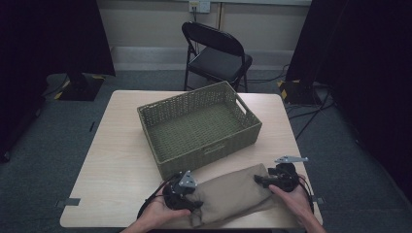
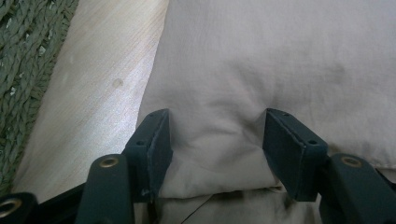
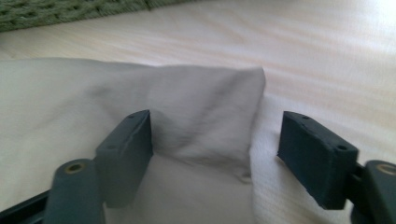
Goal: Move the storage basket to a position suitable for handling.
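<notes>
A folded beige cloth [image 1: 233, 194] lies on the wooden table [image 1: 116, 155] near its front edge, just in front of a green woven basket [image 1: 209, 150]. At the cloth's left end my left gripper [image 1: 197, 200] is shut on a bunched fold. In the left gripper view both pads [image 2: 156, 144] press into the cloth [image 2: 261, 60], and creases run from them. At the cloth's right end my right gripper [image 1: 260, 180] stands open. In the right gripper view a raised corner of the cloth [image 3: 201, 107] sits between the jaws, against the left pad and apart from the right pad [image 3: 313, 154].
The basket is empty and takes up the middle of the table, turned at an angle. A black folding chair [image 1: 218, 53] stands behind the table. Bare tabletop lies left of the basket and along the right edge [image 1: 286, 136].
</notes>
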